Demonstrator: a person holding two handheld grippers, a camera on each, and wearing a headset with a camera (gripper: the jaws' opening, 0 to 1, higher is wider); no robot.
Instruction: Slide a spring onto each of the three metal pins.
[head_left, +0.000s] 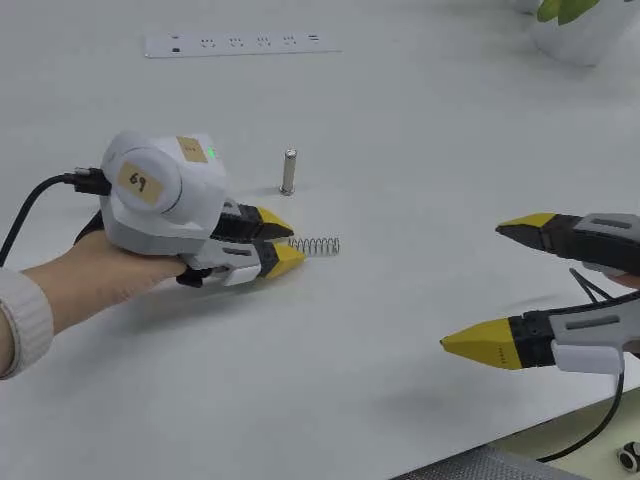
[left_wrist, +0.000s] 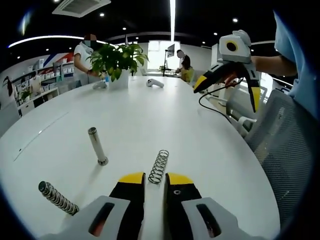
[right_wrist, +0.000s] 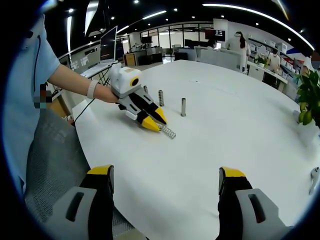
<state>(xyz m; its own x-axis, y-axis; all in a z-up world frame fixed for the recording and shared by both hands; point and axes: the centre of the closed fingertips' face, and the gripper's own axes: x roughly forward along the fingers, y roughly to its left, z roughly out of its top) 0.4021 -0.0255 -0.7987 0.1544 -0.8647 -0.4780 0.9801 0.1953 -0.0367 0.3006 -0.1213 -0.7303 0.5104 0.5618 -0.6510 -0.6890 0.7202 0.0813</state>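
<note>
At the lower left of the left gripper view a spring-clad pin leans, with a bare pin upright beside it. Mid-left in the head view, the left tongs are drawn nearly together about the near end of a loose spring lying on the white worktop; whether they pinch it, I cannot tell. At the right edge the right tongs hang spread wide.

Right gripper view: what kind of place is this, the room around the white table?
Most likely an open-plan office: desks with screens stand behind the white table, strip lights run along the ceiling, and a potted plant sits at the table's edge.
</note>
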